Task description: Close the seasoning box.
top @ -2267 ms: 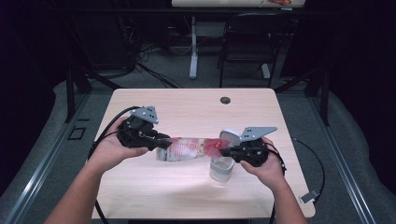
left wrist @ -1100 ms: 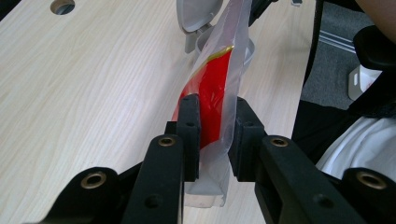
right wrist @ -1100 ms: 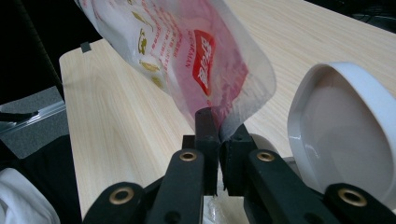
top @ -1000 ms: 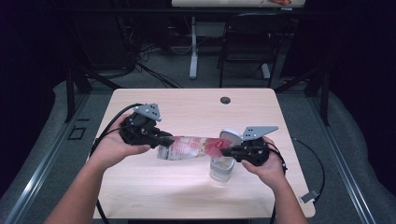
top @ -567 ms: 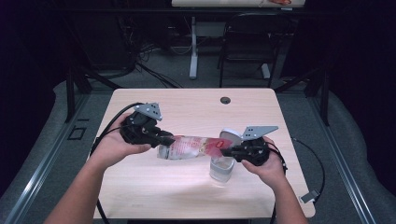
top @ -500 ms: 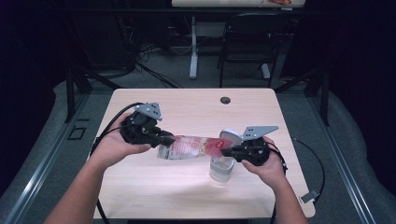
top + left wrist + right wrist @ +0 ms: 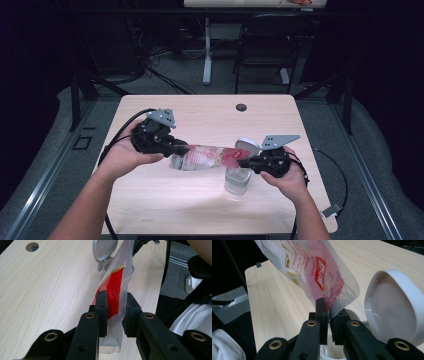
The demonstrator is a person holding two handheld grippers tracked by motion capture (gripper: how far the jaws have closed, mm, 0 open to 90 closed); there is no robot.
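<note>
A clear plastic pouch (image 7: 202, 156) with a red label hangs stretched between both grippers, sloping down to the right. My left gripper (image 7: 179, 148) is shut on its higher end, the film pinched between the jaws (image 7: 115, 305). My right gripper (image 7: 244, 163) is shut on the pouch's lower corner (image 7: 328, 307), just above a clear tub (image 7: 237, 181). The tub's white hinged lid (image 7: 247, 146) stands open behind that corner. In the right gripper view the pouch (image 7: 312, 267) rises above the jaws, the lid (image 7: 392, 305) is at the right, and a pale powder lies in the tub (image 7: 334, 352).
The light wooden table (image 7: 150, 200) has a round cable hole (image 7: 241, 107) near its far edge. A black chair (image 7: 265, 45) and a desk leg stand beyond it. Cables trail off both table sides, and a small white plug (image 7: 330, 210) lies on the floor at right.
The left gripper has lifted and turned slightly over the last two seconds, which tilts the pouch a bit more. The right gripper and the tub stay put.
</note>
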